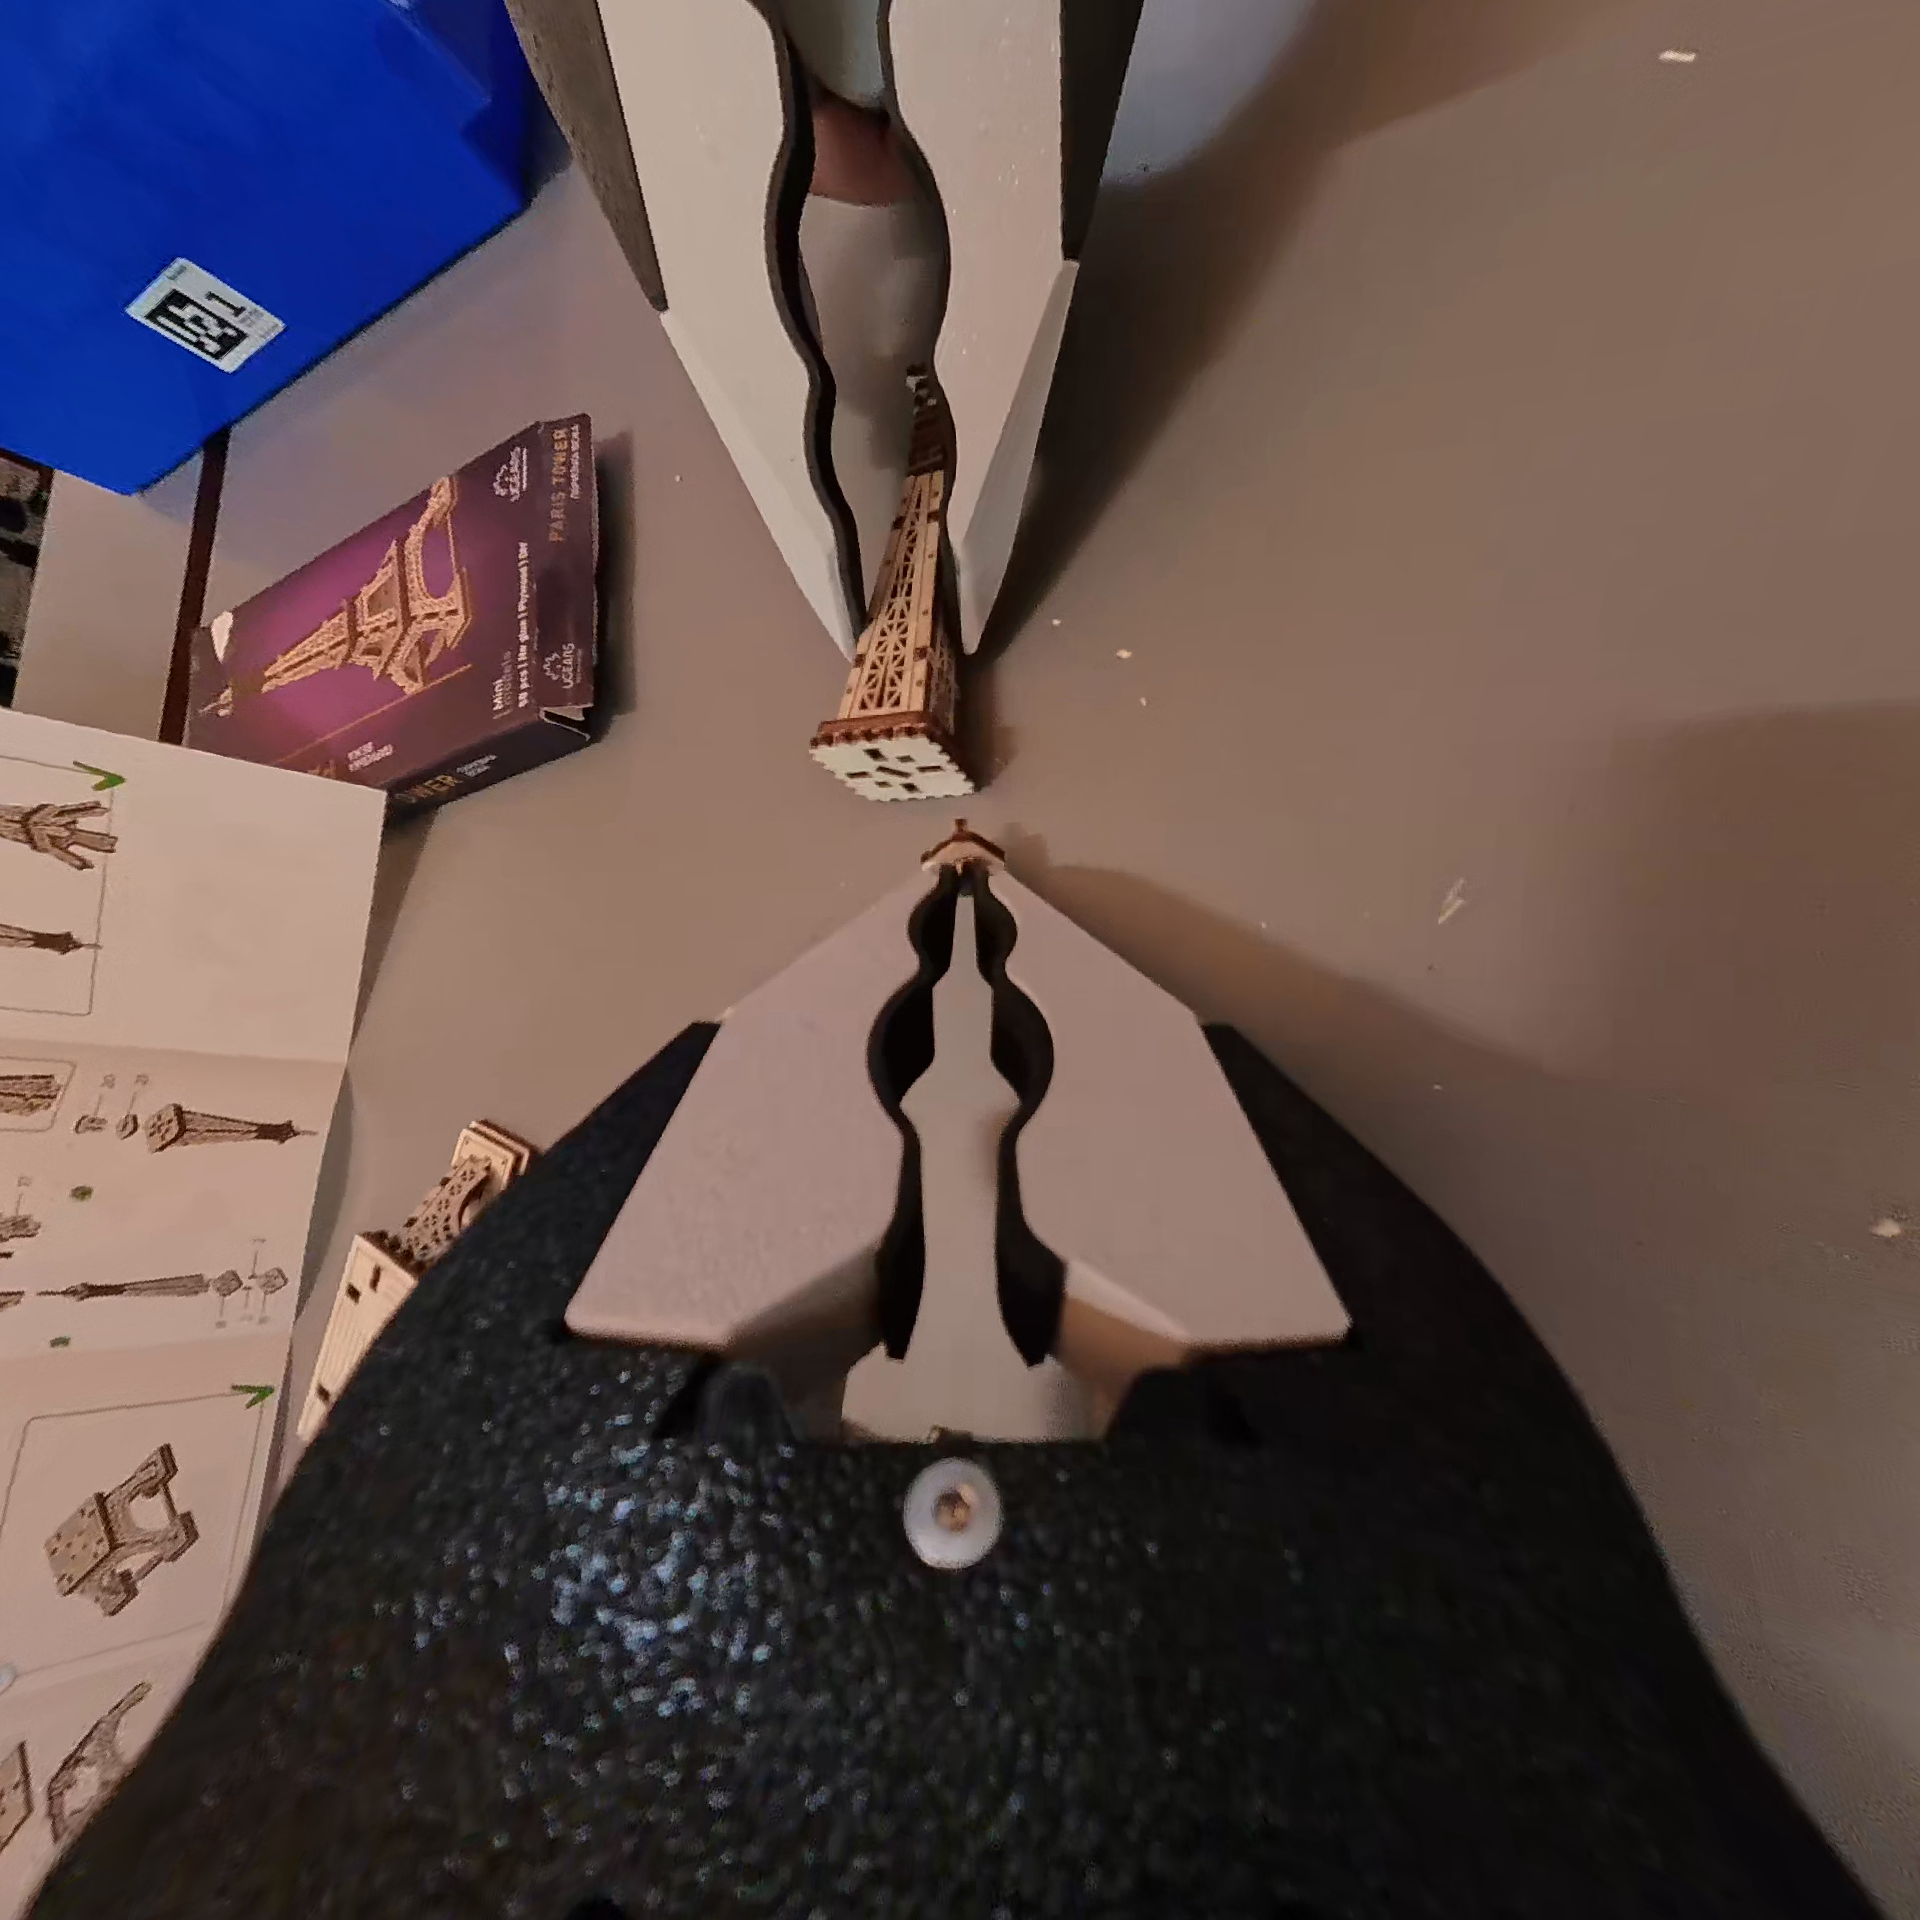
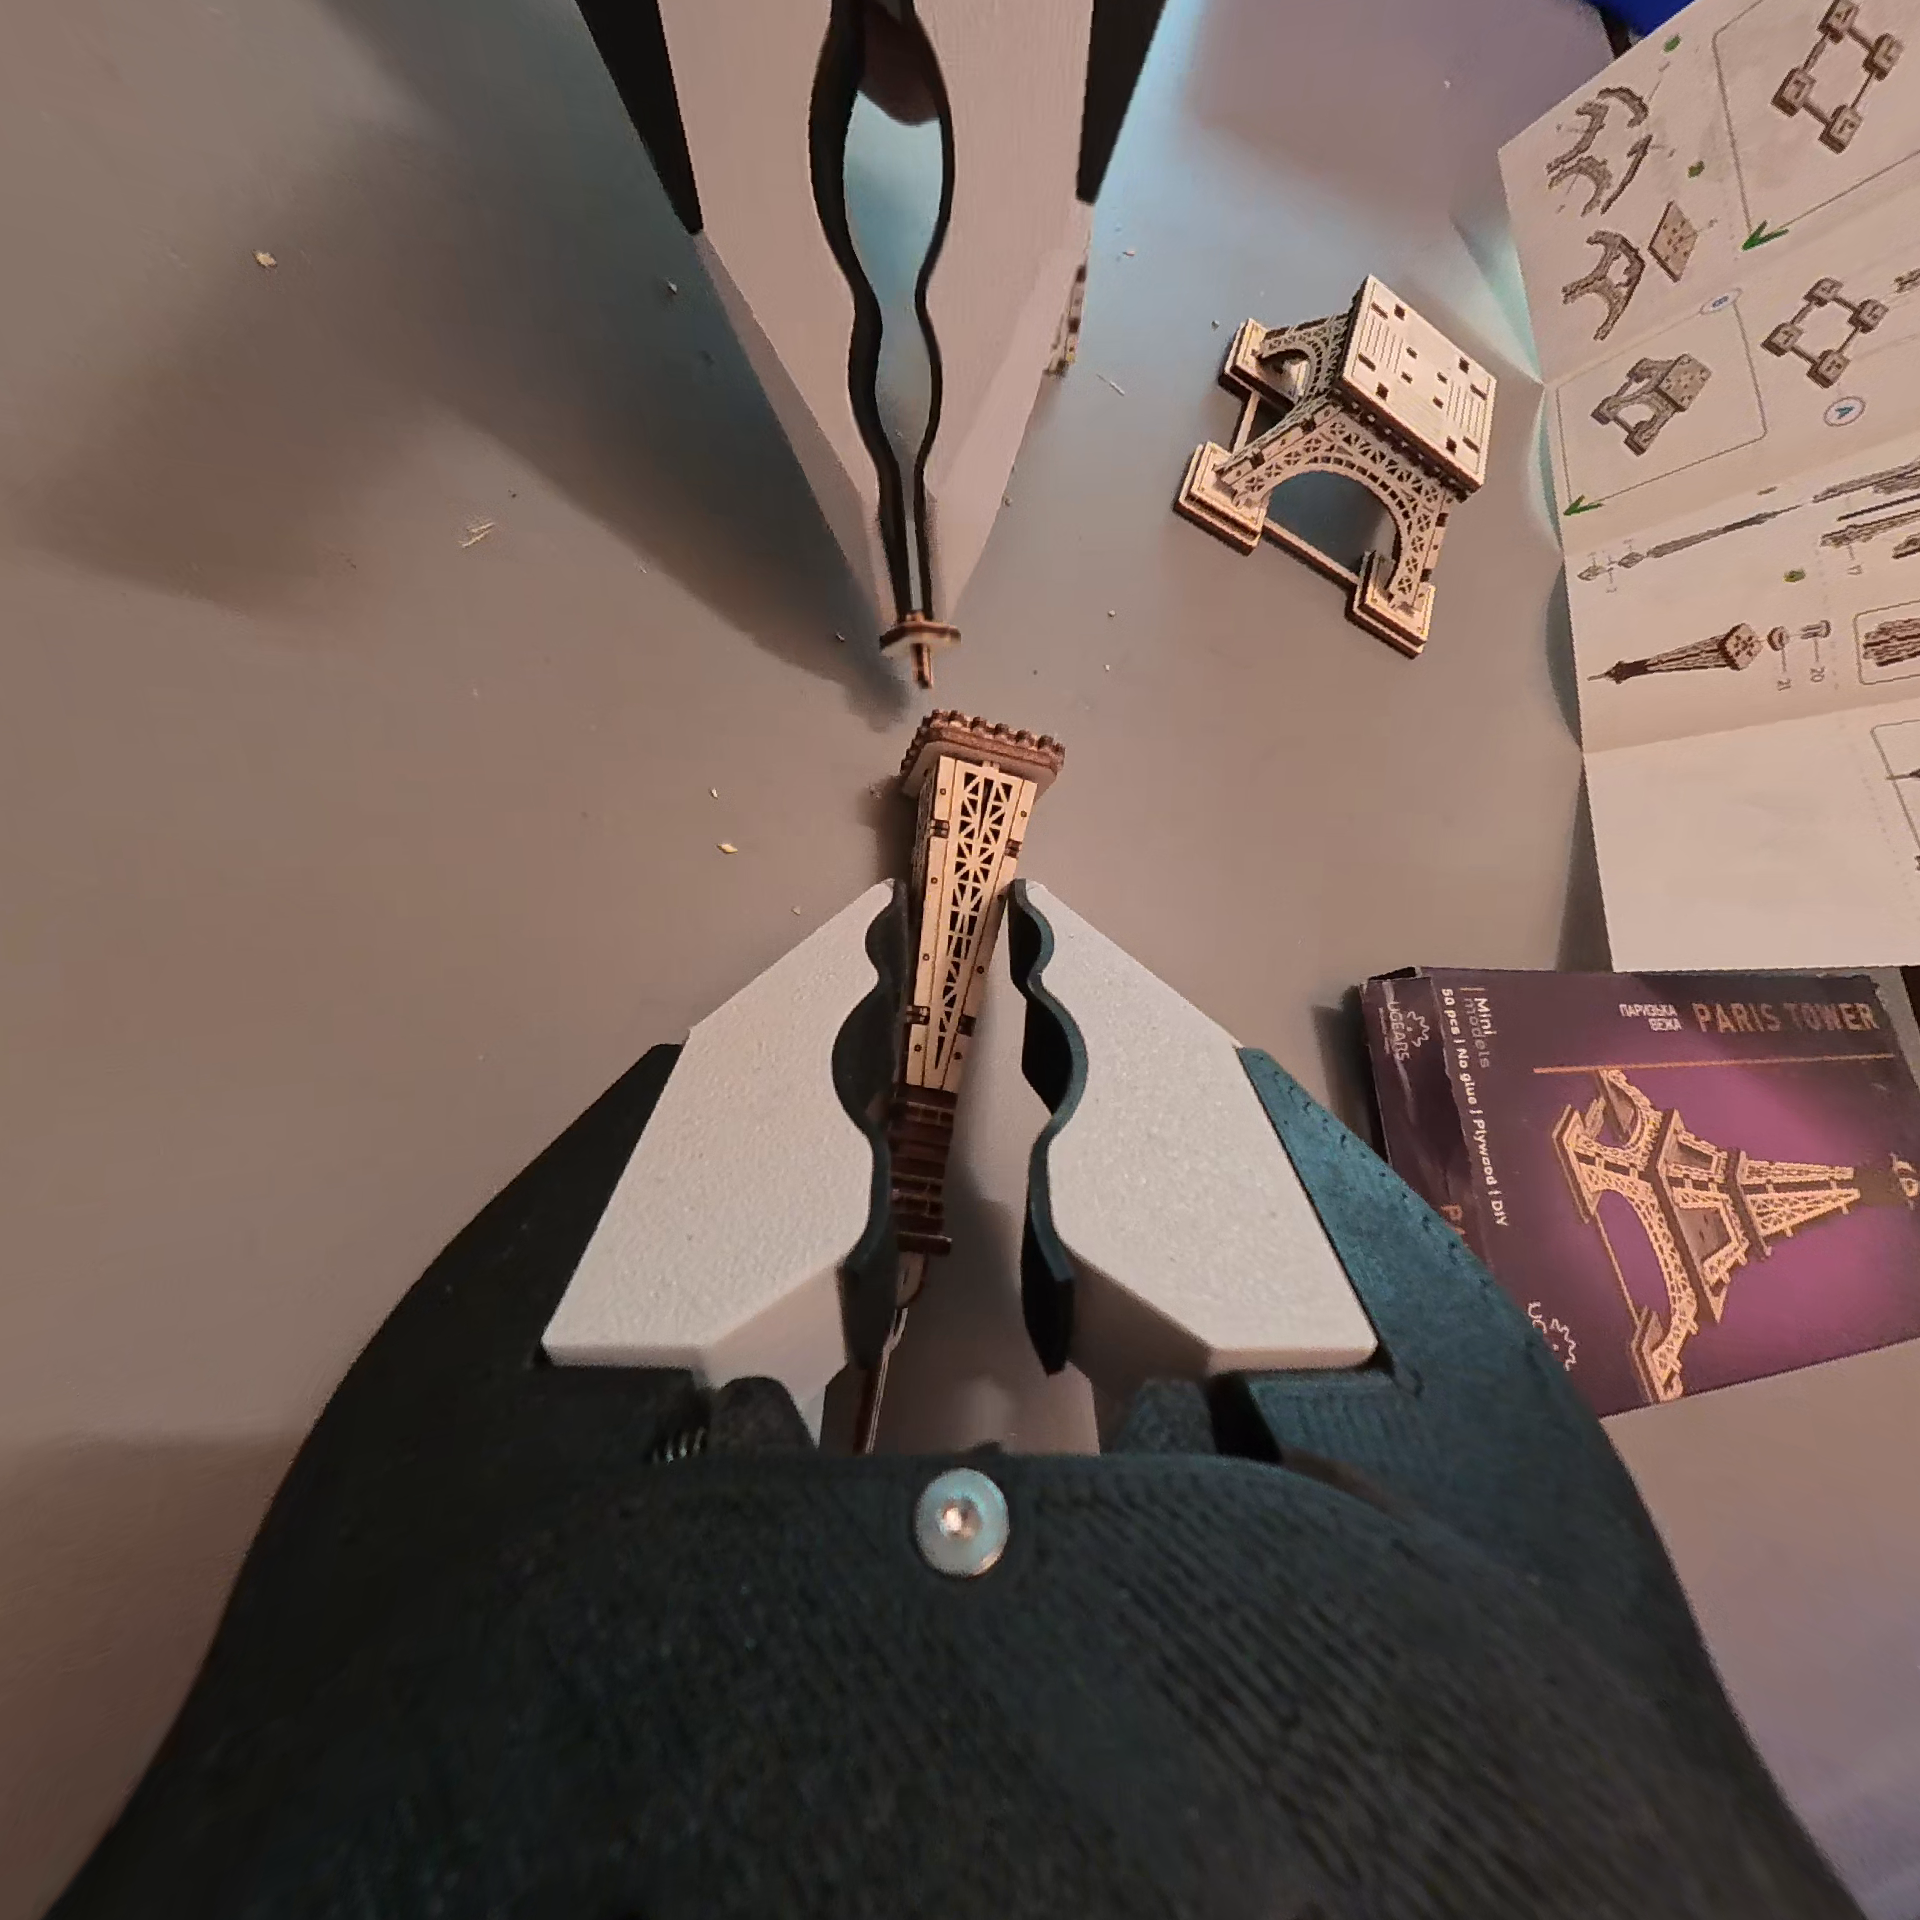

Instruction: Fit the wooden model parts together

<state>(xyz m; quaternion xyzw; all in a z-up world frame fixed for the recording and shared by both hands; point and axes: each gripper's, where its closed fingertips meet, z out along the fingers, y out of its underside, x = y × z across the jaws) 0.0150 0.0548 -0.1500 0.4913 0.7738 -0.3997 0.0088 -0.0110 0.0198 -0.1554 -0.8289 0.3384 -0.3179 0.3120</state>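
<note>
My right gripper is shut on the wooden tower's tapered upper section, whose wide square end points toward the left gripper. My left gripper is shut on a small wooden peg with a disc. The peg tip sits a short gap from the section's wide end, not touching it. The two grippers face each other over the grey table. The arched tower base lies on its side on the table to the right; in the left wrist view it is partly hidden behind the left gripper.
A folded instruction sheet lies at the right, also in the left wrist view. The purple model box lies beside it. A blue bin stands at the table's far corner. Small wood crumbs dot the grey table. Tip to tip, the grippers are about 5 cm apart.
</note>
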